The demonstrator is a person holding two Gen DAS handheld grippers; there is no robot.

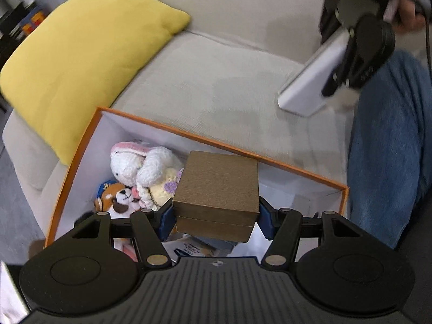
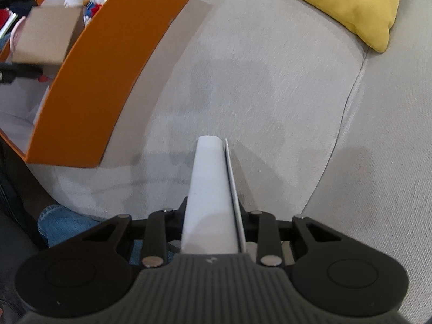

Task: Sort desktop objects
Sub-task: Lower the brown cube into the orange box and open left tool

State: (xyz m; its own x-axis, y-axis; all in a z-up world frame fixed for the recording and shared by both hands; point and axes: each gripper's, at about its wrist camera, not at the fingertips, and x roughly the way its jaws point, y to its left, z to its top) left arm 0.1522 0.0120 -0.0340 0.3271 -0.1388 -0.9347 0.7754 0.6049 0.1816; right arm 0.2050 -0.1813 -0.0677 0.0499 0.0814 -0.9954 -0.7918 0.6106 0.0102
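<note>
Left gripper [image 1: 216, 213] grips a brown box [image 1: 216, 189] over the orange bin [image 1: 297, 166], ready to lower and release. Right gripper [image 2: 213, 224] clamps a white box [image 2: 210, 194] above the sofa [image 2: 270, 94].

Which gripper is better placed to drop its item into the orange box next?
Left. The left gripper holds the brown box right over the orange box. The right gripper holds its white box over the sofa, off to the side.

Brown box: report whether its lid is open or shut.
Shut. The brown box, held in the left claw over the orange bin, shows only a thin seam.
</note>
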